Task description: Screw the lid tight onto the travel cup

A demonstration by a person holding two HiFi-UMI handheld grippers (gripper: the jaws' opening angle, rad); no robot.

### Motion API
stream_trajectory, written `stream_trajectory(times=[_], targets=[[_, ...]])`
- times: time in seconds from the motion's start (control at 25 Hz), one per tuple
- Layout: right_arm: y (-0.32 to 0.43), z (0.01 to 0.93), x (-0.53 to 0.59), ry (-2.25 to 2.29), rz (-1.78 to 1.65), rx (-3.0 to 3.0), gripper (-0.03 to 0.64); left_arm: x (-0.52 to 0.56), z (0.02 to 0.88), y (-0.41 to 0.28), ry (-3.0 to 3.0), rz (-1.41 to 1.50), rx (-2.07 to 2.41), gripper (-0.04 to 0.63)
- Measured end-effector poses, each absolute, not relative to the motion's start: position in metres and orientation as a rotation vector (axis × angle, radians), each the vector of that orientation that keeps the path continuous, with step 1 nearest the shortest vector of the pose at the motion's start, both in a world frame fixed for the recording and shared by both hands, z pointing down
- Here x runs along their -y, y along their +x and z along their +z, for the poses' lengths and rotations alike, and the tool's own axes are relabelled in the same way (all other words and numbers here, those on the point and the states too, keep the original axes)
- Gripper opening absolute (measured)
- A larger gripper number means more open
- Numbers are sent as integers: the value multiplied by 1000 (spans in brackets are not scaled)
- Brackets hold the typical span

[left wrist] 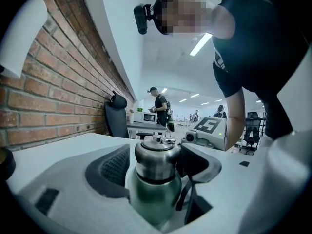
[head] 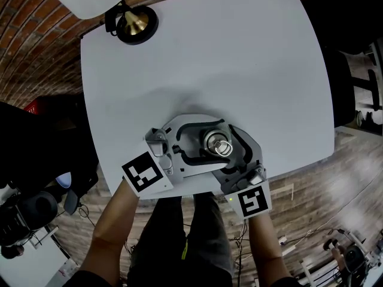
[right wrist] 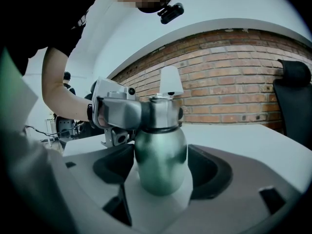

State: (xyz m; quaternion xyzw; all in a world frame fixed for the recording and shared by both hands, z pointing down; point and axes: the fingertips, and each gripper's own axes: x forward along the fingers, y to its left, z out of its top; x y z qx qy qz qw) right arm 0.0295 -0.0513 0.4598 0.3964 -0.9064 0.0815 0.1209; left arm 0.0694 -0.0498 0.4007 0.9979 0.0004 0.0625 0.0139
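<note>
Two grippers meet at the travel cup [right wrist: 161,160], near the table [head: 239,58] edge.
Its lid [left wrist: 157,156] is on; the right gripper [right wrist: 161,175] clamps the body, the left gripper [left wrist: 154,172] brackets the lid with jaws apart, and tightness looks unconfirmed.

You work in an open office: past the brick wall [left wrist: 53,96] stand an office chair [left wrist: 116,117] and desks [left wrist: 141,126], under long ceiling lights [left wrist: 202,44].

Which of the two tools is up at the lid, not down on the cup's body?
The left tool: its jaws flank the steel lid, while the right tool sits lower, around the green cup.
</note>
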Motion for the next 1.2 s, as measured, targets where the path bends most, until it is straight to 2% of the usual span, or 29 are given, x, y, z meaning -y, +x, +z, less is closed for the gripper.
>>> stream_trajectory(times=[0.04,0.2,1.08,1.12,1.2], targets=[[30,459,51,1160,244,2651,322,50,401,69,3108,191,4,333],[31,454,48,1156,216,2646,322,51,396,67,3106,161,34,341],[65,398,-16,1353,235,2394,321,38,373,2,2934,188,526,336],[67,392,-19,1377,231,2389,321,39,374,-3,2937,204,562,305],[74,377,-24,1464,223,2375,297,38,371,-12,2935,220,629,191]])
